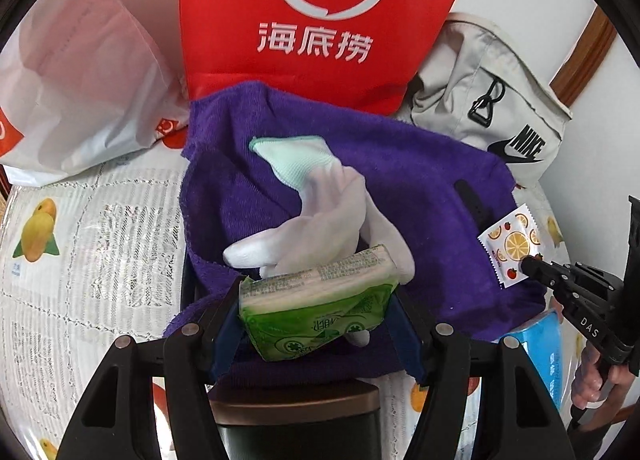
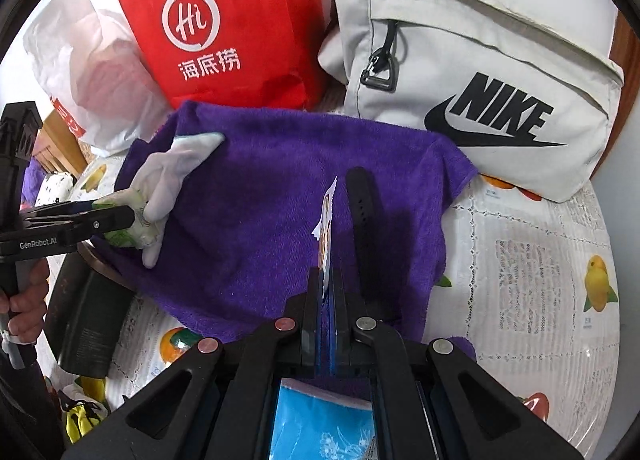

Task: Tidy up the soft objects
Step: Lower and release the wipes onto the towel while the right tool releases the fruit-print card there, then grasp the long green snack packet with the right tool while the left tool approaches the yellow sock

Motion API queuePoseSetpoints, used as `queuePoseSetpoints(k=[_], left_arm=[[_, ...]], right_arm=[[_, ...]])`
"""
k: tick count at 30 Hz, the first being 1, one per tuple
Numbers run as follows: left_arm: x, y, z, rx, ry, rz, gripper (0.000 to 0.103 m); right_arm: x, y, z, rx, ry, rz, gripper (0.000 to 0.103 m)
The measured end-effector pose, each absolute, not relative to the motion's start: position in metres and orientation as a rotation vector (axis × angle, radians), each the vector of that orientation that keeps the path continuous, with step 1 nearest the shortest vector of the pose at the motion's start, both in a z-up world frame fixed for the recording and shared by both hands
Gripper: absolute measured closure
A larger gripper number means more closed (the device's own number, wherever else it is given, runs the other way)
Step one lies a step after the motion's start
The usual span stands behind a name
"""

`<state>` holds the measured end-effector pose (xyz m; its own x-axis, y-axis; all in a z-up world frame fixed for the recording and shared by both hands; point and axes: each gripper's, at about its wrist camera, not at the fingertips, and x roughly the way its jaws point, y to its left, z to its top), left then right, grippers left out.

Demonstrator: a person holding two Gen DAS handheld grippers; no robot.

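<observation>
A purple towel [image 1: 420, 195] [image 2: 280, 195] lies spread on the table. A white glove with a mint cuff [image 1: 320, 195] [image 2: 176, 167] lies on it. My left gripper [image 1: 316, 300] [image 2: 120, 219] is shut on a green tissue pack [image 1: 320, 304] just above the glove's fingers. My right gripper [image 2: 326, 280] [image 1: 528, 262] is shut on a small white sachet with orange-slice print [image 1: 512, 246] [image 2: 326, 227], held edge-on over the towel's right part. A black strap [image 2: 362, 227] [image 1: 472, 203] lies on the towel beside the sachet.
A red paper bag [image 1: 320, 19] [image 2: 224, 27], a white plastic bag [image 1: 80, 79] [image 2: 92, 71] and a grey Nike pouch [image 2: 480, 79] [image 1: 492, 103] stand behind the towel. A blue tissue pack [image 2: 320, 420] [image 1: 540, 348] and a dark cylinder [image 2: 88, 332] lie near the towel's front edge.
</observation>
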<state>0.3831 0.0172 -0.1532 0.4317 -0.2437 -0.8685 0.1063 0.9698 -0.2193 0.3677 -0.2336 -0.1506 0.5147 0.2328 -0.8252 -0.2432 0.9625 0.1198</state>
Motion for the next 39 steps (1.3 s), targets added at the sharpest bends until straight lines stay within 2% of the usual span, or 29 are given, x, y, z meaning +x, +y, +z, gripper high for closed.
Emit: queuePoseSetpoints(k=[5,7,8,10,12,13,23,32,39], left_arm=[[0.383,0.016,-0.152,-0.14,1.11,-0.22,0.036],[0.382,0.016,-0.152,-0.155,1.114,-0.231,0.027],[0.38,0.016,-0.15,-0.155,1.112,-0.228,0.025],[0.378,0.015,-0.147,-0.139,1.102,-0.216,0.024],[0.374,0.017,-0.143,-0.129,1.094,-0.205,0.024],[0.372,0.018,-0.141,-0.13,1.089,-0.206,0.024],[0.339,0.033,-0.104,-0.131,0.969,-0.158,0.024],[0.285,0.05,-0.09,-0.14,0.978,-0.087,0.024],[0.231,0.06,-0.095,-0.173,1.003,-0.103,0.024]], right_arm=[[0.374,-0.236,-0.156,-0.003,1.017,0.281,0.099],[0.375,-0.234,-0.159,-0.01,1.026,0.286,0.099],[0.375,-0.233,-0.16,-0.017,1.031,0.291,0.098],[0.374,-0.231,-0.16,-0.027,1.035,0.295,0.085],[0.371,-0.231,-0.157,-0.041,1.02,0.288,0.051],[0.369,-0.231,-0.155,-0.048,1.002,0.276,0.047],[0.342,-0.243,-0.124,-0.017,0.933,0.236,0.045],[0.278,-0.245,-0.099,0.022,0.854,0.193,0.042],[0.219,-0.238,-0.101,0.052,0.88,0.218,0.042]])
